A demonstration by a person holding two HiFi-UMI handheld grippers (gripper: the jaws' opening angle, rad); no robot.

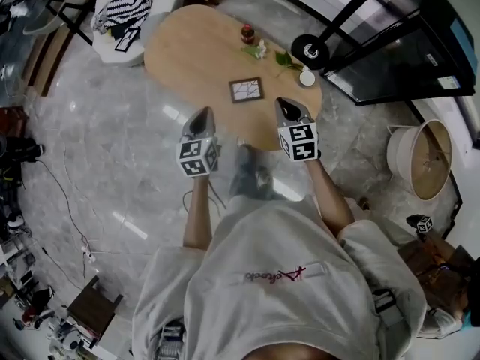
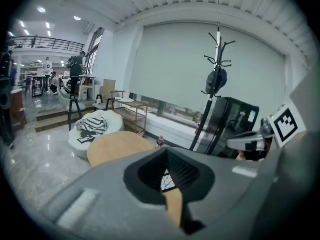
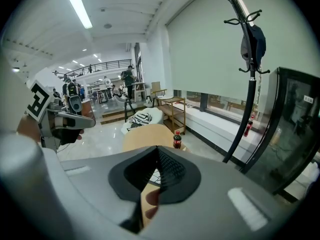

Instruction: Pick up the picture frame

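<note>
Hovering, jaws closed, empty: left gripper (image 1: 202,114), right gripper (image 1: 288,104). Ahead, picture frame (image 1: 246,90) flat on wooden table (image 1: 187,51); marble floor (image 1: 112,163).

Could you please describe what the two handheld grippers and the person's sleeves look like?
The left gripper and the right gripper both have tapered grey shells, and each carries a white cube printed with black square markers. Seen up close, the fingers are dark with ribbed pads. The person wears a pale short-sleeved top with small red lettering on it.
</note>
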